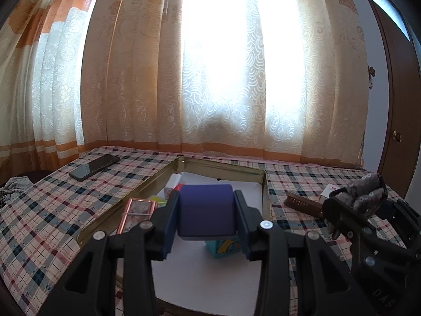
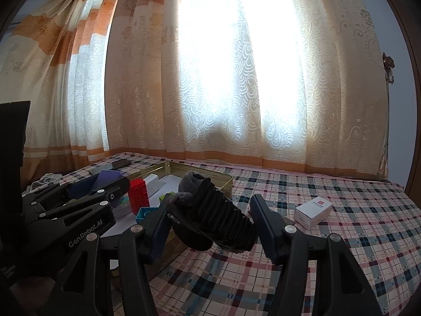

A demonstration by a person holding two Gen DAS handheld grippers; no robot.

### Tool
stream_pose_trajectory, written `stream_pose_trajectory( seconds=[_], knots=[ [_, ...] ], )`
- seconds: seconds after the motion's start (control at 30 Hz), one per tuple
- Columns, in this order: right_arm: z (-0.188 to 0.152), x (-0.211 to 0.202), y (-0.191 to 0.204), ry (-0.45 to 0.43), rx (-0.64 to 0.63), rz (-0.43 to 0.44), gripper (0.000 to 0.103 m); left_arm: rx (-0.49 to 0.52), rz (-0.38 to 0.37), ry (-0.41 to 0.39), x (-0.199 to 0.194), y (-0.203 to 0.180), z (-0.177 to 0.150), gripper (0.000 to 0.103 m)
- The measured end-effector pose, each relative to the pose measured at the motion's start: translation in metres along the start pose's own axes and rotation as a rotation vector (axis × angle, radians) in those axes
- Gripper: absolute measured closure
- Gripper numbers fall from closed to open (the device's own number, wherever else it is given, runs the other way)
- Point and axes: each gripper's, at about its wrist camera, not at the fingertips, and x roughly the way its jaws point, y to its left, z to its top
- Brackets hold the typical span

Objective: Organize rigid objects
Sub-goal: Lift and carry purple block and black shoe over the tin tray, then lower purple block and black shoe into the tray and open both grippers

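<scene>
Left gripper [image 1: 206, 220] clamped a purple box [image 1: 206, 210] above the gold tin [image 1: 223, 163], apparently for stowing; right gripper [image 2: 210, 223] grasped a black ribbed bellows [image 2: 223, 216].

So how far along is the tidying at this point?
Partly done. Already in the gold tin: a red block, a white box and a pink case. In hand: left gripper holds a purple box; right gripper holds a black ribbed object. Left on the cloth: brush, small white box, phone.
</scene>
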Motion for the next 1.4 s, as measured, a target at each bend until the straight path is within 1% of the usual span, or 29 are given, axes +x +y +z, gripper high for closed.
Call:
stream_pose_trajectory(
  seconds=[1.1,1.27,1.4],
  knots=[
    [0.004,0.015,0.033,0.010,-0.035,0.072,0.042,-0.034,0.035,0.007,-0.001,0.032,0.001,0.064],
    [0.004,0.020,0.038,0.018,-0.042,0.086,0.042,-0.036,0.052,0.019,0.002,0.040,0.002,0.064],
    [0.005,0.028,0.039,0.033,-0.038,0.106,0.042,-0.032,0.062,0.051,0.009,0.047,0.002,0.064]
  ],
)
